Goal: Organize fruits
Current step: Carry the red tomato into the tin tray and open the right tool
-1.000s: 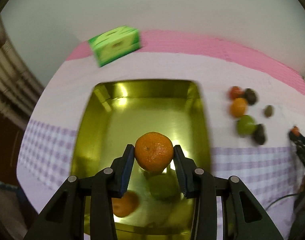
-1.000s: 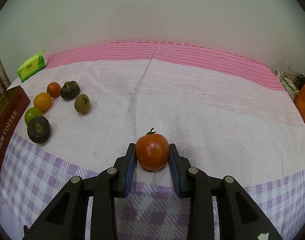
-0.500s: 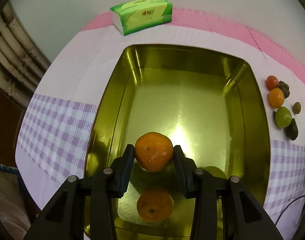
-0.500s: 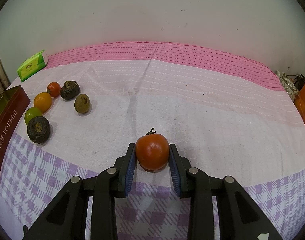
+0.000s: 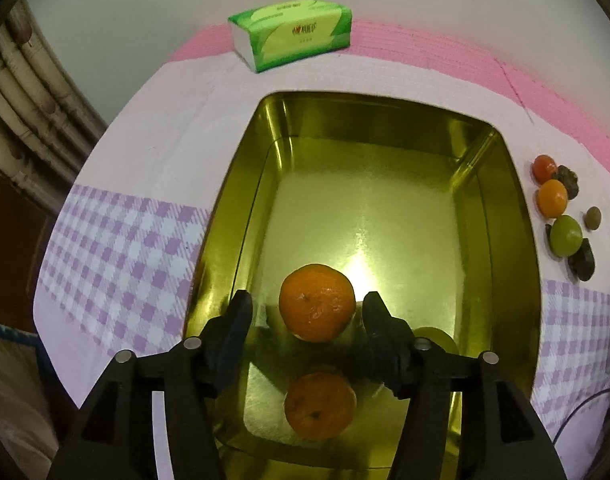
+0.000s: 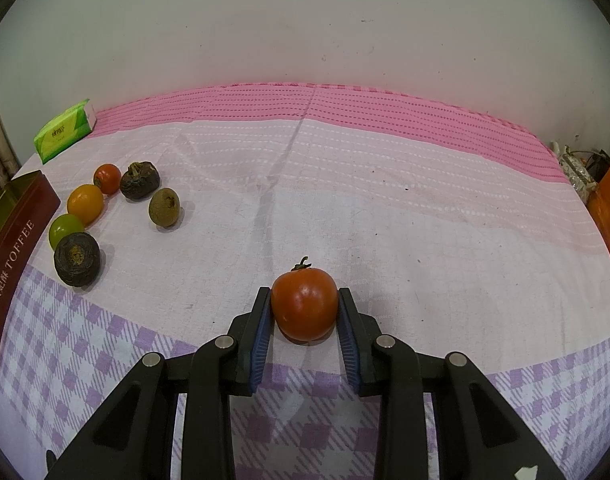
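From the left wrist we look steeply down into the gold tin (image 5: 505,200), which sits on the cloth-covered table (image 5: 145,160) near its left edge. Our left gripper (image 5: 307,312) has just been opening its jaws; they now stand apart, and the mandarin (image 5: 316,301) lies between them with a gap on either side, neither pad pressing it. It sits low in the tin near the tin's near wall, its reflection showing in the shiny floor below it. A green tissue pack (image 5: 293,36) lies beyond the tin's far rim, close to the table's back edge. Just beside the tin's right wall we see a small cluster of fruits (image 5: 561,212).

From the right wrist, our right gripper (image 6: 305,312) is clamped on a red tomato (image 6: 304,306), both blue pads against its sides, stem upward, low over the middle of the table toward its front edge. Toward the left edge sit the other fruits: a small red one (image 6: 107,178), an orange one (image 6: 85,203), a green one (image 6: 66,230), two dark wrinkled ones (image 6: 139,179) and a brownish one (image 6: 164,207), just beside the tin's brown outer wall.
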A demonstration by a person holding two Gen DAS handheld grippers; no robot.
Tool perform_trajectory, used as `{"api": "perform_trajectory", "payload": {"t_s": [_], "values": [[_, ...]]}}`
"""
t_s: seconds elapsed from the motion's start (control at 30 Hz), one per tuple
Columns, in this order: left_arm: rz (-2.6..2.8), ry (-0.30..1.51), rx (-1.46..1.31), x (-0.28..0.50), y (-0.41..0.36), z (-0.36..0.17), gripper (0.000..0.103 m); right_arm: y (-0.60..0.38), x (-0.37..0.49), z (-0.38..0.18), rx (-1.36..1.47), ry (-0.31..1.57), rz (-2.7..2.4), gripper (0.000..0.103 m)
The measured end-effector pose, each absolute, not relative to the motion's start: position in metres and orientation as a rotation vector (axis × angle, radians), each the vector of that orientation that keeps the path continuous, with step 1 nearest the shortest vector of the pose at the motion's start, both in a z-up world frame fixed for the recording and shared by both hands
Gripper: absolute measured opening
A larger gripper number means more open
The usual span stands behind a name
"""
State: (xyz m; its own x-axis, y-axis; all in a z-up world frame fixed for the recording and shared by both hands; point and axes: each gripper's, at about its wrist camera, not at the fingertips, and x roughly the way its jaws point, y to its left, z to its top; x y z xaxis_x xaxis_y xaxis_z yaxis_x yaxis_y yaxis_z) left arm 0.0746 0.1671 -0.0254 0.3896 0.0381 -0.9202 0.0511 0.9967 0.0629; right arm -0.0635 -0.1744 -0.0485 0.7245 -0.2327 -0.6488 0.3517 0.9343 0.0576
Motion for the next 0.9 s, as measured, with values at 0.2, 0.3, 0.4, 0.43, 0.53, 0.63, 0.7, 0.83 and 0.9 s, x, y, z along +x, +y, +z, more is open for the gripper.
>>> {"api": "perform_trajectory", "payload": {"t_s": [0.2,0.3,0.4,0.43,0.53,0.63,0.7,0.83,0.9], "values": [[-0.023,1.071,0.057,0.061,0.173,0.004,0.062,-0.149,-0.063,-0.017,0.181,0.645,-0.260,0.029],[0.017,1.013,0.070,0.052,0.180,0.017,0.068,-0.116,-0.053,0.001,0.164,0.631,-0.152,0.029],[0.071,0.967,0.092,0.039,0.193,0.026,0.070,-0.070,-0.037,0.015,0.128,0.639,-0.017,0.029],[0.095,0.966,0.090,0.034,0.200,0.026,0.070,-0.051,-0.031,0.020,0.114,0.635,0.029,0.029],[0.116,0.985,0.052,0.028,0.216,0.024,0.070,-0.003,-0.017,0.028,0.072,0.636,0.142,0.029],[0.132,0.987,0.004,0.027,0.225,0.024,0.070,0.037,-0.003,0.037,0.026,0.638,0.222,0.029],[0.128,0.979,-0.002,0.027,0.225,0.026,0.070,0.059,0.007,0.039,-0.009,0.647,0.256,0.029],[0.133,0.993,-0.002,0.027,0.226,0.022,0.070,0.086,0.026,0.031,-0.064,0.703,0.289,0.029],[0.137,0.997,-0.009,0.028,0.227,0.021,0.070,0.098,0.036,0.023,-0.096,0.733,0.296,0.029]]}}
